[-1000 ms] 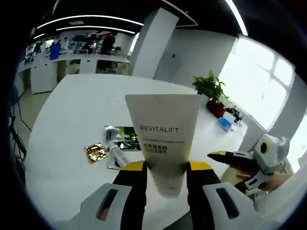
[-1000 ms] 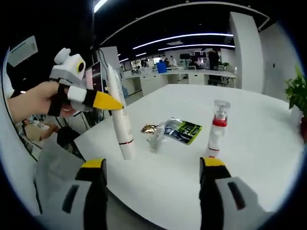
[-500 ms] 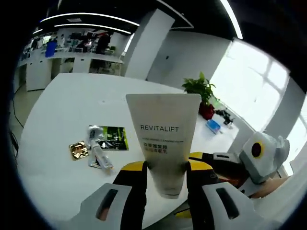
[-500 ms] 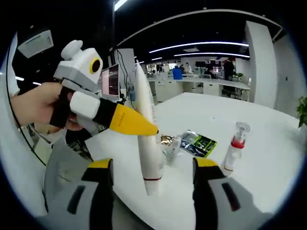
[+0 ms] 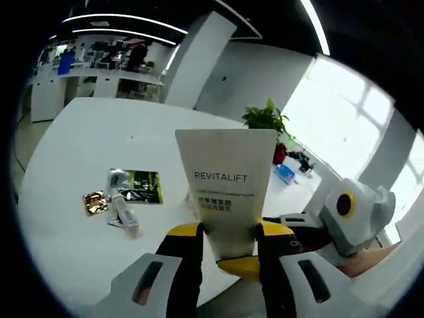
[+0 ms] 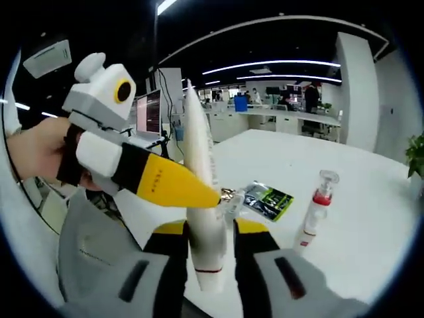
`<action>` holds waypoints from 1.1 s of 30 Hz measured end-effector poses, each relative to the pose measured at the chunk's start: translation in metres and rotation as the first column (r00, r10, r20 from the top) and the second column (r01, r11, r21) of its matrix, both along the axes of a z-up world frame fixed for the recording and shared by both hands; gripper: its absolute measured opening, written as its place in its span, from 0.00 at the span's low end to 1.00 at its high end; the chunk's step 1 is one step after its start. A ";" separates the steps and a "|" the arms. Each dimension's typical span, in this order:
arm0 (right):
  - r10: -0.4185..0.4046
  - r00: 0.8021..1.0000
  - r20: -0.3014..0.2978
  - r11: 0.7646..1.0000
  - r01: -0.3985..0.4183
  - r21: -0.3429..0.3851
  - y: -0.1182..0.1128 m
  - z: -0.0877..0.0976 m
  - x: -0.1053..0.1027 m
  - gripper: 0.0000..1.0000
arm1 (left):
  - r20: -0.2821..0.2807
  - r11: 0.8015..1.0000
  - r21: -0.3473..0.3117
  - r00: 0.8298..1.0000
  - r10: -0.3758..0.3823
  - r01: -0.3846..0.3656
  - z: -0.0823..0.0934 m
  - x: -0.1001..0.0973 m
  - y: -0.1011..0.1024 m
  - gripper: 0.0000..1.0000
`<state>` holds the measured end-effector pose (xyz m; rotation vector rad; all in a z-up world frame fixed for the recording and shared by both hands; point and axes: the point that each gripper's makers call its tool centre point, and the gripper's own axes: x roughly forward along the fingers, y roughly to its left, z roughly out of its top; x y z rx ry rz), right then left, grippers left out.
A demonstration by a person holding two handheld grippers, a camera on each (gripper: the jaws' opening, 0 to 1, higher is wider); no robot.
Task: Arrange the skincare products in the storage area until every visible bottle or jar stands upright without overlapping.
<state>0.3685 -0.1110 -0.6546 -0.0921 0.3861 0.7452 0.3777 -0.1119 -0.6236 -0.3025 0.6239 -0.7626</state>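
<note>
Both claws, left claw point(image 5: 227, 235) and right claw point(image 6: 207, 242), pinch the soft white squeezable cream tube point(image 5: 226, 192) (light, likely dents) near its cap end.

Both gripper views are looking down across the round white table point(image 5: 73, 159), close on the Revitalift tube point(image 5: 226, 192), sharing the green sachet point(image 6: 267, 201) near ten o'clock.

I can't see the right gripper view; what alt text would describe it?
A white tube stands between the right gripper's yellow-tipped jaws, while the left gripper, held in a hand, clamps it from the side. Behind, on a white table, stand a red-collared spray bottle and a green sachet.
</note>
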 end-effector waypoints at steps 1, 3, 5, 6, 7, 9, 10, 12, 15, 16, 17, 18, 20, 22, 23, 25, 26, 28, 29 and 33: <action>-0.016 1.000 0.007 1.000 0.016 0.001 -0.002 0.001 0.001 0.23 | 0.003 1.000 0.001 1.000 -0.001 0.001 0.001 -0.001 0.000 0.29; -0.014 1.000 0.007 1.000 0.014 0.016 -0.002 0.002 -0.001 0.22 | 0.014 1.000 -0.001 1.000 -0.011 0.011 0.002 -0.002 -0.001 0.29; -0.010 1.000 0.011 0.999 0.010 0.032 -0.001 0.005 -0.003 0.21 | 0.024 1.000 -0.015 1.000 -0.017 0.017 0.006 -0.002 -0.002 0.29; -0.008 1.000 0.011 0.999 0.007 0.038 -0.002 0.006 -0.003 0.21 | 0.029 0.999 -0.026 0.999 -0.023 0.024 0.008 -0.003 -0.003 0.29; -0.005 1.000 0.012 0.999 0.005 0.040 -0.002 0.006 -0.003 0.21 | 0.033 0.999 -0.031 0.999 -0.031 0.032 0.009 -0.004 -0.003 0.30; 0.005 1.000 0.014 0.999 -0.006 0.048 -0.004 0.008 -0.005 0.20 | 0.035 0.997 -0.052 0.998 -0.051 0.053 0.012 -0.006 -0.006 0.30; 0.014 1.000 0.010 0.998 -0.015 0.056 -0.005 0.008 -0.005 0.20 | 0.034 0.996 -0.067 0.997 -0.064 0.066 0.014 -0.007 -0.007 0.30; 0.044 0.999 -0.004 0.994 -0.043 0.097 -0.006 0.011 -0.008 0.20 | 0.043 0.992 -0.087 0.995 -0.089 0.092 0.017 -0.010 -0.009 0.30; 0.158 0.987 -0.015 0.978 -0.154 0.141 -0.004 0.015 -0.018 0.20 | 0.050 0.982 -0.120 0.989 -0.139 0.144 0.023 -0.016 -0.011 0.30; 0.180 0.984 -0.019 0.973 -0.175 0.150 -0.005 0.016 -0.019 0.20 | 0.048 0.978 -0.129 0.986 -0.157 0.162 0.024 -0.019 -0.011 0.30; 0.239 0.971 -0.028 0.956 -0.230 0.180 -0.004 0.017 -0.025 0.20 | 0.048 0.975 -0.129 0.984 -0.174 0.179 0.025 -0.021 -0.012 0.29; 0.278 0.960 -0.044 0.943 -0.264 0.204 -0.004 0.018 -0.029 0.20 | 0.054 0.970 -0.133 0.979 -0.197 0.203 0.027 -0.023 -0.013 0.29; 0.318 0.946 -0.058 0.923 -0.295 0.249 -0.006 0.020 -0.033 0.20 | 0.068 0.959 -0.144 0.969 -0.236 0.244 0.030 -0.029 -0.016 0.28; 0.386 0.918 -0.089 0.882 -0.339 0.329 -0.007 0.026 -0.043 0.20 | 0.086 0.944 -0.158 0.956 -0.279 0.290 0.035 -0.036 -0.020 0.26; 0.425 0.899 -0.105 0.850 -0.356 0.389 -0.008 0.031 -0.048 0.20 | 0.102 0.934 -0.165 0.947 -0.305 0.318 0.039 -0.039 -0.022 0.25; 0.496 0.862 -0.105 0.788 -0.396 0.471 -0.011 0.043 -0.058 0.20 | 0.120 0.906 -0.200 0.927 -0.356 0.374 0.047 -0.048 -0.028 0.23; 0.529 0.843 -0.101 0.758 -0.416 0.503 -0.012 0.048 -0.063 0.19 | 0.134 0.892 -0.207 0.915 -0.381 0.402 0.051 -0.052 -0.030 0.22; 0.591 0.801 -0.093 0.700 -0.452 0.553 -0.015 0.058 -0.072 0.20 | 0.169 0.862 -0.222 0.889 -0.426 0.455 0.061 -0.059 -0.038 0.21; 0.616 0.783 -0.087 0.676 -0.468 0.569 -0.015 0.062 -0.077 0.20 | 0.179 0.850 -0.227 0.878 -0.443 0.475 0.064 -0.063 -0.041 0.20; 0.696 0.715 -0.069 0.592 -0.516 0.619 -0.019 0.077 -0.090 0.20 | 0.234 0.794 -0.241 0.827 -0.510 0.558 0.077 -0.076 -0.057 0.18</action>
